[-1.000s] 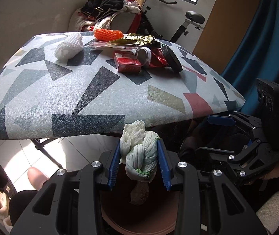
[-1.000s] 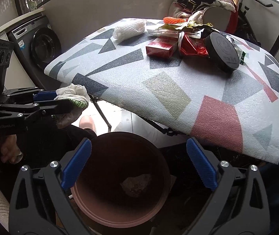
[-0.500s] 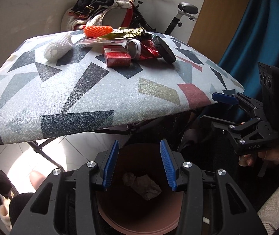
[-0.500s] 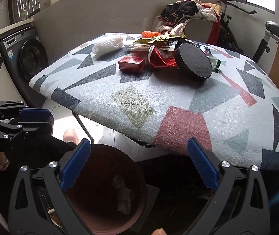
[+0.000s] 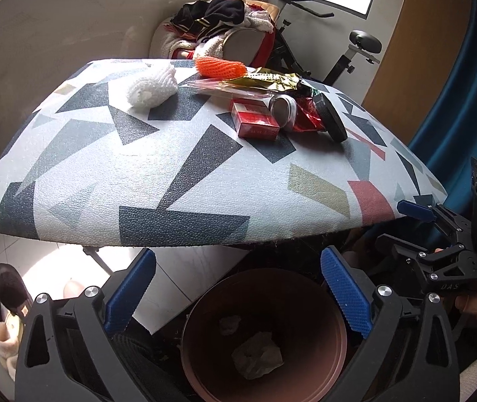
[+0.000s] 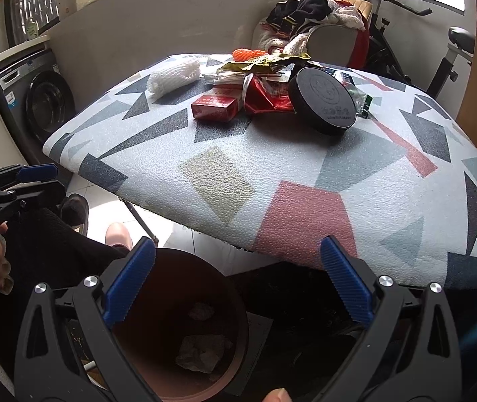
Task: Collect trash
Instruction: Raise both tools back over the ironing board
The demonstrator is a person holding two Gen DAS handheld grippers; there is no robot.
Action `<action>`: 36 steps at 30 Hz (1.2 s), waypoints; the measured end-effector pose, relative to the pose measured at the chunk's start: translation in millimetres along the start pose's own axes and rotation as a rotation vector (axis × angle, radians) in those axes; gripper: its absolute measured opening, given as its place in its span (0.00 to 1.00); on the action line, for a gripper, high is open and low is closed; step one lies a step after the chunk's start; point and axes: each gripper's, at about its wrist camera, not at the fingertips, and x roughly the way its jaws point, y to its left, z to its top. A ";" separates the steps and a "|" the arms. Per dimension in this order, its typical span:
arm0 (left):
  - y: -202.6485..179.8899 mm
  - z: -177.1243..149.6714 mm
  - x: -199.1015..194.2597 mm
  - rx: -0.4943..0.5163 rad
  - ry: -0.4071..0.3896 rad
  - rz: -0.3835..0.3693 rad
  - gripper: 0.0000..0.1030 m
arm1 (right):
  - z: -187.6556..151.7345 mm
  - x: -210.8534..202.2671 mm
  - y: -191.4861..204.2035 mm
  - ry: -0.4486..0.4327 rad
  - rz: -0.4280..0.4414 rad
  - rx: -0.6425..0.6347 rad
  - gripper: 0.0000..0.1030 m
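Note:
A brown round bin [image 5: 337, 331] stands on the floor under the near edge of the patterned table [image 5: 184, 194]. Crumpled trash [image 5: 256, 355] lies at its bottom. My left gripper [image 5: 238, 258] hovers over the bin, its jaws opening wide with nothing between them. My right gripper [image 6: 237, 244] is open and empty above the bin [image 6: 240, 321] and the table edge. At the table's far end lie a white foam net [image 5: 153, 88], an orange net [image 5: 220, 67], a red box [image 5: 255, 122], a metal can [image 5: 283, 109], a black round tin [image 5: 330, 117] and wrappers [image 5: 272, 80].
A washing machine [image 6: 37, 100] stands at the left wall. Behind the table are a chair heaped with clothes [image 5: 225, 20] and an exercise bike [image 5: 355, 50]. A blue curtain [image 5: 466, 100] hangs at the right. Slippers [image 5: 3, 294] lie on the tiled floor.
One second ago my left gripper was shut on a white crumpled bag; it let go, the bag fell into the bin, and the jaws spread wide. The right gripper stayed open.

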 end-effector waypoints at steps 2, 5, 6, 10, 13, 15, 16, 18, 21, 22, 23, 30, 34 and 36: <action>4.7 5.5 -1.5 -0.012 -0.012 0.006 0.94 | 4.1 0.5 -5.1 -0.012 0.001 0.022 0.94; 10.9 16.6 -0.5 -0.017 -0.015 0.003 0.94 | 13.3 2.5 -13.3 -0.026 -0.007 0.031 0.94; 12.3 20.8 0.0 -0.010 -0.015 0.002 0.94 | 16.8 3.6 -15.9 -0.025 -0.010 0.031 0.94; 18.1 39.1 -1.3 0.026 -0.043 0.039 0.94 | 32.5 5.9 -31.4 -0.034 -0.025 0.039 0.94; 25.4 52.9 -2.2 0.038 -0.069 0.064 0.94 | 44.3 9.8 -44.4 -0.037 -0.038 0.048 0.94; 31.7 62.2 -1.7 0.040 -0.080 0.078 0.94 | 51.3 12.9 -52.4 -0.036 -0.045 0.054 0.94; 34.7 66.4 -1.7 0.040 -0.088 0.079 0.94 | 54.6 14.6 -55.9 -0.036 -0.049 0.056 0.94; 41.2 75.0 -2.9 0.038 -0.119 0.087 0.94 | 60.6 18.1 -61.7 -0.034 -0.054 0.058 0.94; 49.6 87.6 -4.2 0.036 -0.162 0.096 0.94 | 67.9 23.8 -68.8 -0.033 -0.059 0.067 0.94; 51.9 91.2 -3.9 0.032 -0.169 0.093 0.94 | 70.1 26.1 -70.9 -0.033 -0.055 0.074 0.94; 54.4 95.2 -3.0 0.027 -0.175 0.095 0.94 | 72.1 29.0 -72.8 -0.030 -0.050 0.082 0.94; 69.2 115.6 2.3 -0.003 -0.208 0.103 0.94 | 84.6 48.7 -76.6 -0.014 -0.029 0.093 0.94; 72.8 121.0 8.2 0.003 -0.212 0.120 0.94 | 91.9 55.2 -78.9 -0.014 -0.024 0.095 0.94; 73.8 123.0 10.1 0.007 -0.215 0.116 0.94 | 95.6 57.5 -80.8 -0.016 -0.024 0.094 0.94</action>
